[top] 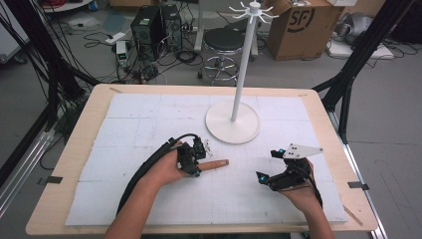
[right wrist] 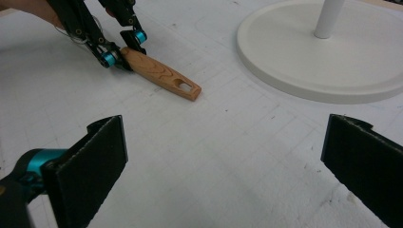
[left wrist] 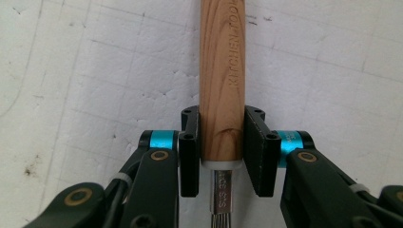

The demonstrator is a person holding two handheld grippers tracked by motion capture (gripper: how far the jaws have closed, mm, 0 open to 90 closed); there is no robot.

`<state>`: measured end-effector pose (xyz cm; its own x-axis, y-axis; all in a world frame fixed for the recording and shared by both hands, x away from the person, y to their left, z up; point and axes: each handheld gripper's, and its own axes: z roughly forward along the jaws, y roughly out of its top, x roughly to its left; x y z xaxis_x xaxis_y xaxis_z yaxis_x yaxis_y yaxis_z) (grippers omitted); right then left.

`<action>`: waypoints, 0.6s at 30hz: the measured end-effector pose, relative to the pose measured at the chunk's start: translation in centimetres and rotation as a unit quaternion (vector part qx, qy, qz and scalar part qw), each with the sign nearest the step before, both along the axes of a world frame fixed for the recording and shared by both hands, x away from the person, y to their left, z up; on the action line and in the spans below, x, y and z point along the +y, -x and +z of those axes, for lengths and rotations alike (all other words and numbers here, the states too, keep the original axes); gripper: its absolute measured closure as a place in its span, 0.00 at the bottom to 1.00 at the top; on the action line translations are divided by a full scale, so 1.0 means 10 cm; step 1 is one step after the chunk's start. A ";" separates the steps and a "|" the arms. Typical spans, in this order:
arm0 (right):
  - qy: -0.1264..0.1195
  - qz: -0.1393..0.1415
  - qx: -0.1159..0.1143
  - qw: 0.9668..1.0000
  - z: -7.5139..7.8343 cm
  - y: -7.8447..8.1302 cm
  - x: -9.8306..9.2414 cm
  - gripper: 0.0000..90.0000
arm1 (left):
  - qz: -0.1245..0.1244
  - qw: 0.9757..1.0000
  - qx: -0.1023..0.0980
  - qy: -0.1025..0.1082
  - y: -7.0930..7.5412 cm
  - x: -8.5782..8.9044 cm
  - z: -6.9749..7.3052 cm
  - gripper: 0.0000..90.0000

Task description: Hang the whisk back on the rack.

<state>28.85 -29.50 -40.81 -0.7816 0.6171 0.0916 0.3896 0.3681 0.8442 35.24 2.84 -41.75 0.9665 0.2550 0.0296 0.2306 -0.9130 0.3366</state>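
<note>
My left gripper [left wrist: 222,142] squeezes the wooden handle [left wrist: 222,80] of the kitchen tool, down near its metal end, so I can lift it off the white mat [top: 149,124] where it lies flat. My right gripper [right wrist: 223,166] waits wide open nearby, holding nothing. The hanging stand [top: 233,127] is close behind, maybe for the hole in the handle.

The wooden handle [left wrist: 222,80] reads "KITCHEN TOOL"; the cardboard box [top: 298,25] bears "SF".

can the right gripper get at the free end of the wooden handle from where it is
Probably yes. The right gripper is open, and bare white mat lies between it and the wooden handle. The left gripper clamps only the far end.
</note>
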 end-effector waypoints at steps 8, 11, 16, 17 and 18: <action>-0.001 0.001 -0.003 1.000 0.01 0.01 -0.01 0.00 | -0.009 1.000 -0.006 0.000 0.03 0.01 0.02 0.78; -0.002 0.000 -0.001 1.000 0.01 0.01 -0.01 0.00 | -0.002 1.000 -0.003 0.012 0.02 0.06 0.04 0.78; -0.001 0.000 -0.002 1.000 0.00 0.00 -0.01 0.00 | 0.008 0.999 -0.007 0.051 0.02 0.16 0.16 0.78; -0.001 0.000 -0.002 1.000 0.00 -0.01 -0.01 0.00 | 0.011 0.998 -0.005 0.061 0.03 0.18 0.19 0.78; -0.001 0.002 -0.004 1.000 0.00 -0.01 -0.01 0.00 | 0.013 0.997 -0.008 0.072 0.03 0.20 0.22 0.78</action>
<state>28.93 -29.58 -40.82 -0.7843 0.6142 0.0874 0.3823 0.3676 0.8477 34.90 4.79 -39.57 0.9593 0.2823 0.0062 0.2469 -0.8491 0.4669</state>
